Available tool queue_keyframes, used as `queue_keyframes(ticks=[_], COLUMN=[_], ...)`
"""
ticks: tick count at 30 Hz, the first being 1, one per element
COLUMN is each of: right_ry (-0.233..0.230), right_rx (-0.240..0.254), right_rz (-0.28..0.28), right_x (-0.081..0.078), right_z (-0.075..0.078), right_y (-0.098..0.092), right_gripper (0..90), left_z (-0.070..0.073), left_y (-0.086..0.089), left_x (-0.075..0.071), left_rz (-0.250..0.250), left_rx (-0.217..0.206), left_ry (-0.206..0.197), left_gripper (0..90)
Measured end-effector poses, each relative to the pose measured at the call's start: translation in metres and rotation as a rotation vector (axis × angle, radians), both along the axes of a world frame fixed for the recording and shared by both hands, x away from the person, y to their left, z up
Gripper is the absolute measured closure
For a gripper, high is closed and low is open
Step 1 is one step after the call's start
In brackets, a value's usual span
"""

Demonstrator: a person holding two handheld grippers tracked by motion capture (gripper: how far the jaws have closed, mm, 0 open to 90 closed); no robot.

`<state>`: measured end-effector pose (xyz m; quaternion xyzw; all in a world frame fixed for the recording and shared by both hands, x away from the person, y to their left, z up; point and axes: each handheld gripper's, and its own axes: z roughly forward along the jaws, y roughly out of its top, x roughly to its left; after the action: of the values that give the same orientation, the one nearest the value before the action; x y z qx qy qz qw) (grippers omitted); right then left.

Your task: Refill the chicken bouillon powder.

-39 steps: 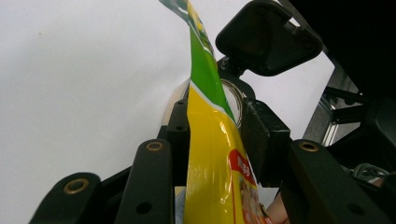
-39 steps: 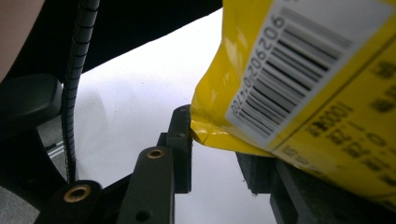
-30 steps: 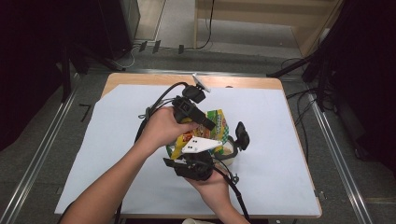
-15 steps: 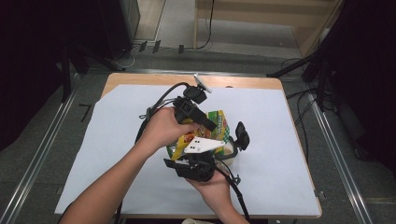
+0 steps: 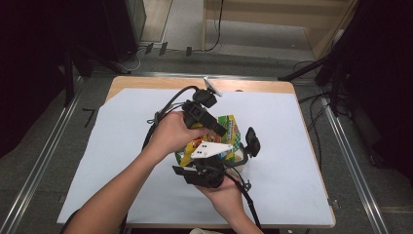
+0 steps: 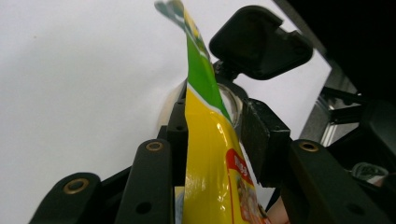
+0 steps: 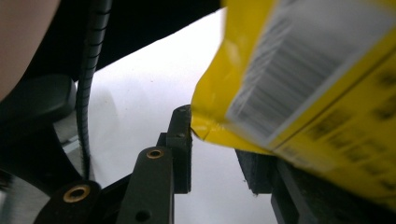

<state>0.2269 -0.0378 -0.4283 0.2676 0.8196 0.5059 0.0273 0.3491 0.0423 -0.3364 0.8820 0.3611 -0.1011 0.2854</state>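
A yellow and green snack bag [image 5: 226,134] is held above the middle of the white-covered counter [image 5: 302,161], between the two hands. In the left gripper view, the bag's edge stands upright between the jaws of the left gripper [image 6: 219,126]; it lies against one jaw, but whether the gripper is pinching it cannot be told. In the right gripper view, the right gripper [image 7: 215,144] has its jaws apart, with the bag's barcoded corner [image 7: 299,84] resting over them and touching one tip, not clamped.
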Motion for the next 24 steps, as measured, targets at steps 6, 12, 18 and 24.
queue_keyframes(ticks=[6,12,18,24], right_ry=[-0.007,-0.023,-0.030,-0.019], right_rx=[0.014,0.012,0.011,0.039], right_rz=[0.002,0.012,0.026,0.033], right_x=[0.001,-0.001,-0.002,-0.002], right_z=[-0.006,-0.011,-0.016,-0.022], right_y=[-0.001,0.000,0.002,0.002], right_gripper=[68.9,66.4,60.3,53.6], left_z=[-0.006,-0.008,-0.012,-0.015], left_y=[0.005,0.010,0.017,0.023], left_x=[0.000,-0.003,-0.005,-0.005], left_rz=[0.002,-0.003,-0.005,0.000], left_rx=[-0.021,-0.044,-0.069,-0.079], left_ry=[0.010,-0.001,-0.016,-0.009], left_gripper=[66.8,67.6,69.0,70.6])
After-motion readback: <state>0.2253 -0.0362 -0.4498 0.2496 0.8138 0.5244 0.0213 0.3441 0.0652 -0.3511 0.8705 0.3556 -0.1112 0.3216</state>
